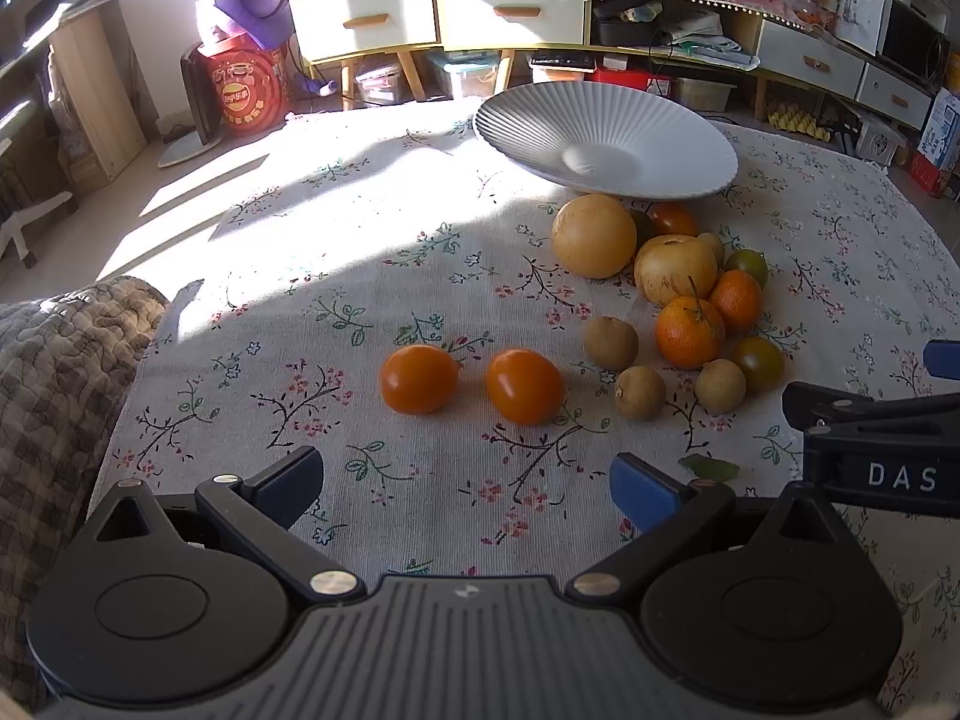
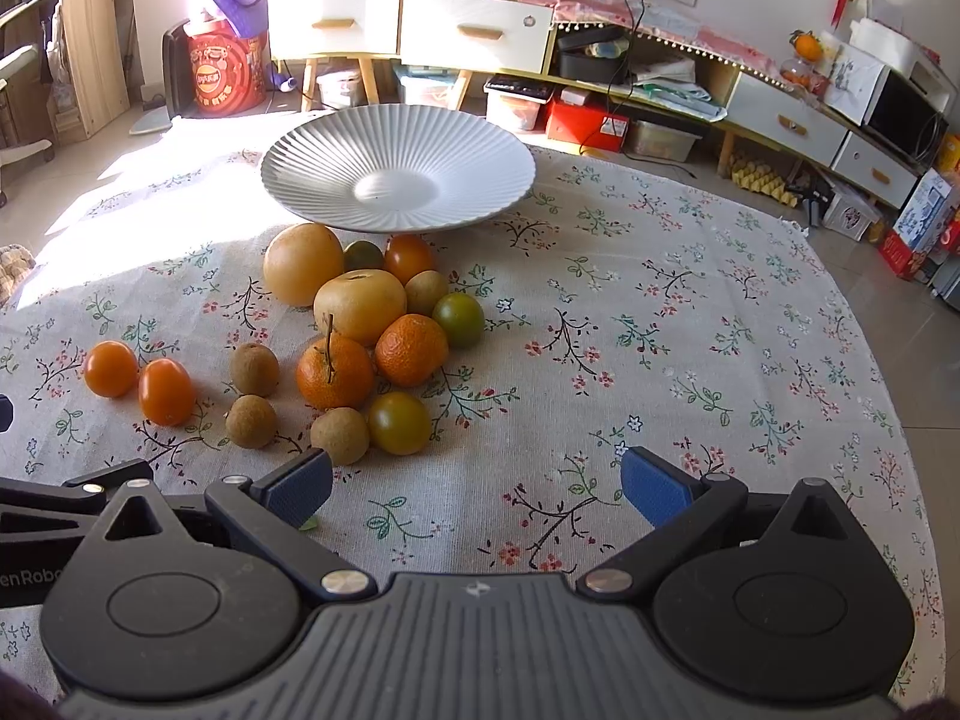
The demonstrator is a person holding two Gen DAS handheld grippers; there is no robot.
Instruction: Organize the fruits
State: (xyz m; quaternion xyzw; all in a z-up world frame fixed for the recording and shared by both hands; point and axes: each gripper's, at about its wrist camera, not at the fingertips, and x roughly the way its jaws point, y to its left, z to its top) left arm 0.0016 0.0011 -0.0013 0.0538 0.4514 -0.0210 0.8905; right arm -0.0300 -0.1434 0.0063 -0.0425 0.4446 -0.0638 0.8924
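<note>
A heap of fruit lies on a floral tablecloth [image 2: 660, 312], ahead of and to the left of the right gripper [image 2: 477, 489], whose blue-padded jaws stand wide apart with nothing between them. In the heap, two pale yellow pears [image 2: 359, 305] touch two mandarins [image 2: 334, 372], with green-orange tomatoes [image 2: 399, 423] and small brown longans [image 2: 339, 435] at the near edge, just beyond the right gripper's left fingertip. Two orange tomatoes [image 1: 524, 386] sit apart from the heap, straight ahead of the left gripper [image 1: 465, 483], which is likewise spread wide and empty above the cloth. Beyond the fruit, a ribbed white plate [image 2: 480, 168] stands empty, its near rim just past the farthest pear. The right gripper's black body enters the left wrist view from the right. White drawer cabinets [image 2: 474, 30] line the wall behind.
</note>
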